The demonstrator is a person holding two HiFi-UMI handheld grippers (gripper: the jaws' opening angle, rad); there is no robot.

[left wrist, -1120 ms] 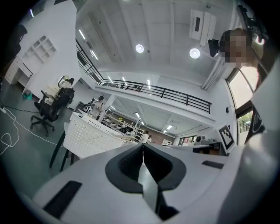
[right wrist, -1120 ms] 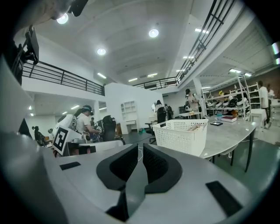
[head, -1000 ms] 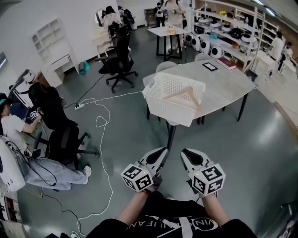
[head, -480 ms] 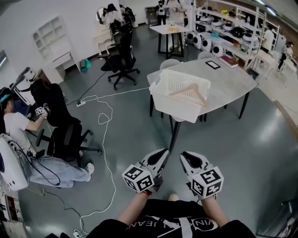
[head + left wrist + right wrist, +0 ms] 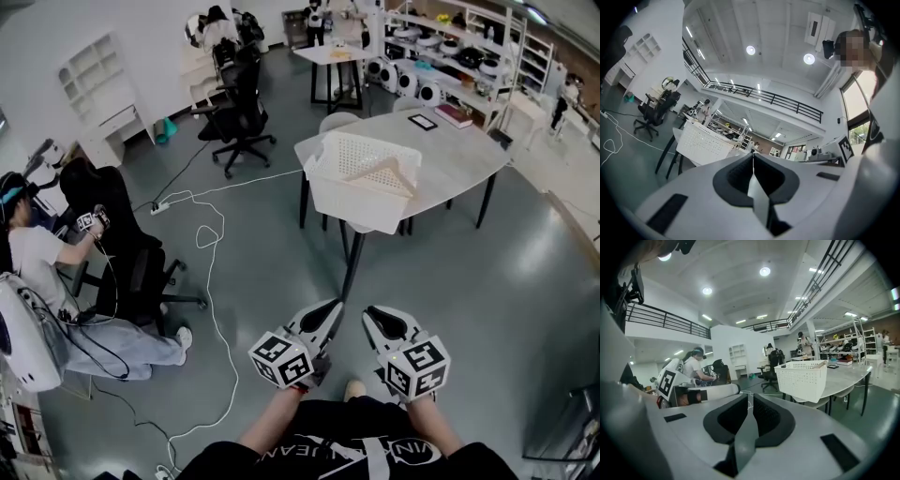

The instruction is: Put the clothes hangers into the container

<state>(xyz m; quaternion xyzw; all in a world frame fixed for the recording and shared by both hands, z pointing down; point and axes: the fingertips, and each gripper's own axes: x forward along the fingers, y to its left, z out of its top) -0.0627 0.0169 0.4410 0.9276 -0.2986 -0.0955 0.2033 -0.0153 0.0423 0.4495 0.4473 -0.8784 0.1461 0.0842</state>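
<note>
Left gripper (image 5: 327,307) and right gripper (image 5: 374,316) are held shut and empty, probably because the hanger (image 5: 380,174) is already laid in the far basket (image 5: 359,204).

Pale oval surface (image 5: 469,159) on dark legs. White perforated container (image 5: 361,197) stands at its near end (part of it overhangs the edge). At the far end lie a dark-framed panel (image 5: 423,121) and a reddish book (image 5: 454,114), apart.

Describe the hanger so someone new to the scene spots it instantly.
Find the big grey table in the middle of the room. A white perforated basket sits at its near edge, and the hanger rests at the basket's top, poking above the rim. It is the only pale wooden thing there.
</note>
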